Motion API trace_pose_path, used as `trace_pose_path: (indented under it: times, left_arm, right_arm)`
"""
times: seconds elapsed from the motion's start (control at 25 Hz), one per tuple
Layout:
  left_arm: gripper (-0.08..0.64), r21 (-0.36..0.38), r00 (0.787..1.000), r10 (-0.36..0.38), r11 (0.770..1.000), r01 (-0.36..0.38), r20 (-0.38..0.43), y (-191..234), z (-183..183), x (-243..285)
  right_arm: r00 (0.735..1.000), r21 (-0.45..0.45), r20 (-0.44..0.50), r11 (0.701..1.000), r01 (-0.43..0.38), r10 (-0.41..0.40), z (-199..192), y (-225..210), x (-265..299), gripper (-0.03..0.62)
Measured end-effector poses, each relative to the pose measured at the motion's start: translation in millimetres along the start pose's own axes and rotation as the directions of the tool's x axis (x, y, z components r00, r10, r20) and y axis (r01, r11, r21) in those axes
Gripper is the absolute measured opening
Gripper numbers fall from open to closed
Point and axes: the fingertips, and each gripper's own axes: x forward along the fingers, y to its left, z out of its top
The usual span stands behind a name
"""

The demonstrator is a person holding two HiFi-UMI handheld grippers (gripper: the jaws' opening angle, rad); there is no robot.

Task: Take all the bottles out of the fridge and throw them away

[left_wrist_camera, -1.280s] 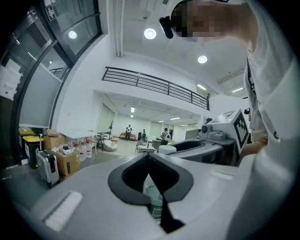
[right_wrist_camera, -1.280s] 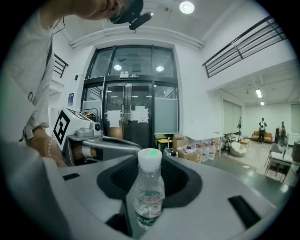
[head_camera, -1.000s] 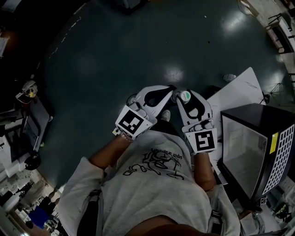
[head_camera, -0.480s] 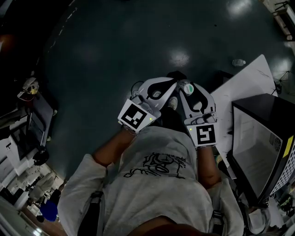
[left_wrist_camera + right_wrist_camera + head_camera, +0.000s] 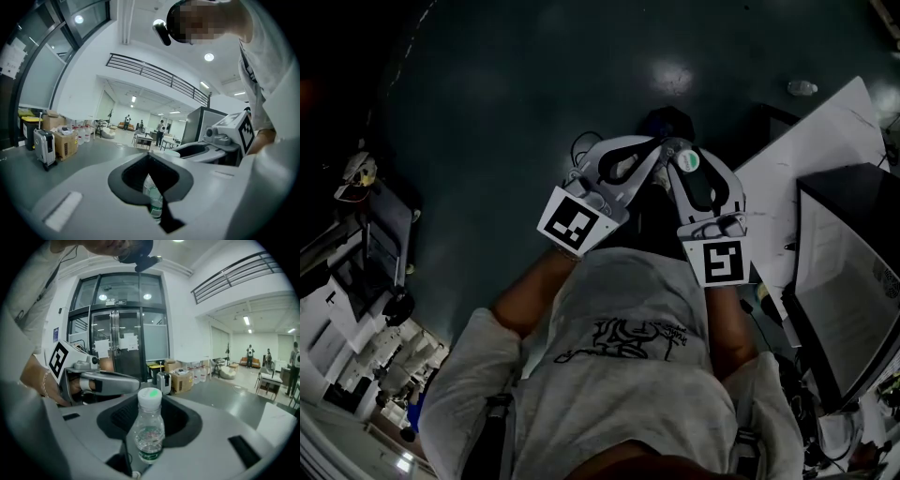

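Observation:
My right gripper [image 5: 677, 159] is shut on a small clear water bottle [image 5: 149, 432] that stands upright between its jaws. The bottle's white cap with a green dot [image 5: 687, 162] shows in the head view. My left gripper [image 5: 649, 155] is beside it, tips nearly touching the right one. It is shut on a second clear bottle [image 5: 153, 199], which shows through the gap behind the closed jaw tips. Both grippers are held in front of the person's chest, above the dark floor. The black fridge [image 5: 853, 272] stands at the right.
A white sheet [image 5: 806, 159] lies on the floor next to the fridge, with one loose bottle [image 5: 802, 87] beyond it. A dark round thing [image 5: 667, 122] sits on the floor just past the gripper tips. Equipment and cases stand at the left [image 5: 366, 244].
Both grippers have sunk lower together, each still holding its bottle. The head view has shifted, so the fridge now sits further right and the dark round thing has come into view.

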Motion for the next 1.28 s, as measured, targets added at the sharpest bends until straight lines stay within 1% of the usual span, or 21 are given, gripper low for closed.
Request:
trace_pose_path:
  times: [0.36,0.64,0.8,0.96,1.08,1.28]
  left_arm:
    - [0.006,-0.005,0.999,-0.017,1.000,0.016,-0.030,3,-49,0]
    - [0.006,-0.015,0.998,-0.007,1.000,0.006,-0.063,12,-90,-2]
    - [0.006,-0.017,0.997,-0.002,1.000,0.000,-0.074,18,-110,1]
    - [0.006,-0.020,0.996,0.001,1.000,-0.003,-0.090,23,-135,5]
    - [0.006,-0.024,0.994,0.004,1.000,-0.007,-0.107,27,-155,9]
    - [0.006,-0.036,0.994,0.014,0.999,-0.018,-0.109,39,-183,17]
  right_arm:
    - [0.999,0.037,-0.032,0.999,0.036,-0.035,-52,9,12,0.153]
    - [0.997,0.055,-0.058,0.997,0.052,-0.049,-96,16,30,0.153]
    - [0.996,0.059,-0.060,0.996,0.067,-0.064,-115,15,40,0.153]
    - [0.994,0.067,-0.082,0.995,0.080,-0.075,-140,14,49,0.155]
    - [0.992,0.057,-0.094,0.994,0.091,-0.085,-160,13,56,0.153]
    - [0.988,0.061,-0.111,0.992,0.112,-0.104,-191,9,73,0.153]
